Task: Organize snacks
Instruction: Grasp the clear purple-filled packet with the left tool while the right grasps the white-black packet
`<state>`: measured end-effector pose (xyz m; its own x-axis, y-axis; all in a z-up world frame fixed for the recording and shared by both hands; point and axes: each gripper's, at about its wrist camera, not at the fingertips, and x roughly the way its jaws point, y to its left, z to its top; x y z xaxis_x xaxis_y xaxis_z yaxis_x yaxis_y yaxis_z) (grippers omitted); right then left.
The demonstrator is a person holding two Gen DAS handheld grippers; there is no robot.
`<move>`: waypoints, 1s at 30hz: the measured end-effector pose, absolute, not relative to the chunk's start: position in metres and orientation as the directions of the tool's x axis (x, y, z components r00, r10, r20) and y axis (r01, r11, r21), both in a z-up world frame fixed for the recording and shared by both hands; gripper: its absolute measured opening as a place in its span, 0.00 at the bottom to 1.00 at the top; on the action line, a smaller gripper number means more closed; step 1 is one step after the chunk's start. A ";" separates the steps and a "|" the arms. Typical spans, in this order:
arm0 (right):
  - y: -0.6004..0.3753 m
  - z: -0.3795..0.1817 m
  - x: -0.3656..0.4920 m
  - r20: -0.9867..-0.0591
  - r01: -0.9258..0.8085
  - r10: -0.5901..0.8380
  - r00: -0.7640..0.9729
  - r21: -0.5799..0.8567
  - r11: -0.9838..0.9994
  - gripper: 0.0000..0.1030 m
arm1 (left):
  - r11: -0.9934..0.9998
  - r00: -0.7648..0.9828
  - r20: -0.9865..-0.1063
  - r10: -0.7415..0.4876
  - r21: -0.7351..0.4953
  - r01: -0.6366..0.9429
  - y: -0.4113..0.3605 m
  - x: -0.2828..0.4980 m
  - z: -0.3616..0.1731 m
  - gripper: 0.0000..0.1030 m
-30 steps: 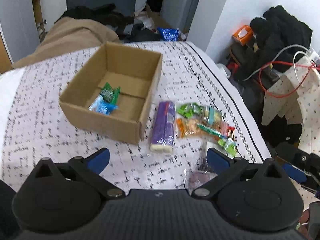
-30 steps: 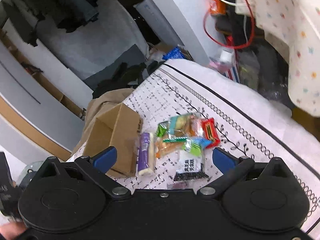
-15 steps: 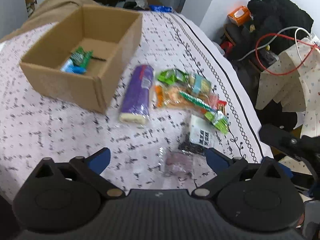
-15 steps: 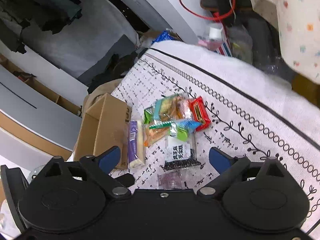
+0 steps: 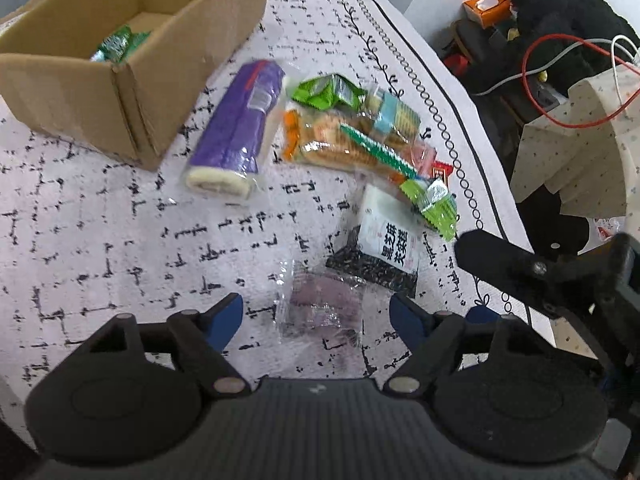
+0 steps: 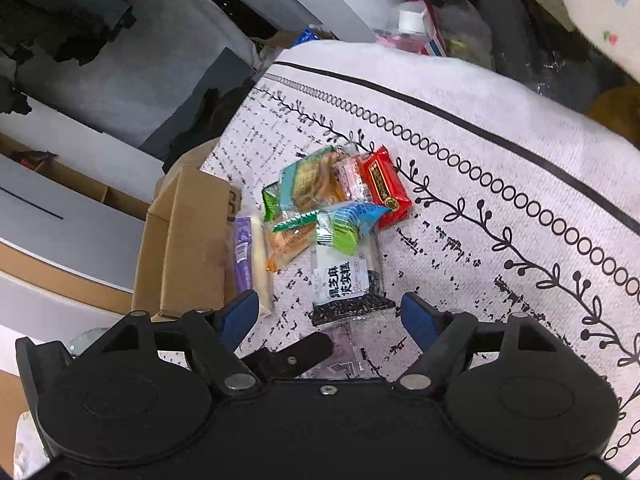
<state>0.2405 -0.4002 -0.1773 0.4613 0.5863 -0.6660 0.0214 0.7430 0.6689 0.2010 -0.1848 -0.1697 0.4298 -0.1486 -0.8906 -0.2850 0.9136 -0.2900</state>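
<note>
- Snacks heaped on the patterned tablecloth (image 5: 120,248), just beside the open cardboard box (image 5: 132,92).
- Purple-wrapped roll cake (image 5: 236,128) nearest the box wall, lying flat, cream end toward the camera.
- Clear biscuit pack with orange ends (image 5: 328,144) next along, green packet (image 5: 324,90) at its far side, light-blue cracker pack (image 5: 394,114) overlapping.
- Red packet (image 6: 386,186) on the outer edge of the heap, close to the ring border of the cloth.
- Black sesame cake pack (image 5: 384,252), white label up, near side of the heap, a green-and-blue packet (image 6: 348,224) resting across its far end.
- Clear packet with a purplish sweet (image 5: 320,308) lying apart from the heap, nearest the cameras.
- Green wrappers (image 5: 120,42) already inside the box.
- Left gripper (image 5: 316,314) spread wide, blue pads either side of the clear packet, not clamped on it.
- Right gripper (image 6: 326,316) also spread wide, empty, above the near end of the sesame pack.
</note>
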 end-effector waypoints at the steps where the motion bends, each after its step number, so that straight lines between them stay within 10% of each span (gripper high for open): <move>1: -0.399 -0.179 0.242 -0.669 0.024 0.585 0.458 0.667 0.744 0.74 | 0.912 0.424 -0.893 -0.150 -0.290 -0.289 -0.186 0.202 -0.173 0.72; 14: -0.377 -0.192 0.258 -0.708 0.015 0.565 0.423 0.629 0.777 0.73 | 0.900 0.384 -0.913 -0.140 -0.279 -0.335 -0.177 0.207 -0.184 0.41; 30: -0.333 -0.200 0.274 -0.786 -0.076 0.470 0.402 0.483 0.873 0.77 | 0.892 0.395 -0.916 -0.071 -0.235 -0.385 -0.141 0.206 -0.170 0.35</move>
<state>0.2742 -0.3326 -0.1999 0.4024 0.4698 -0.7857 -0.0763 0.8725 0.4826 0.2057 -0.1415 -0.1703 0.3955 -0.0707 -0.9157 -0.3850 0.8924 -0.2352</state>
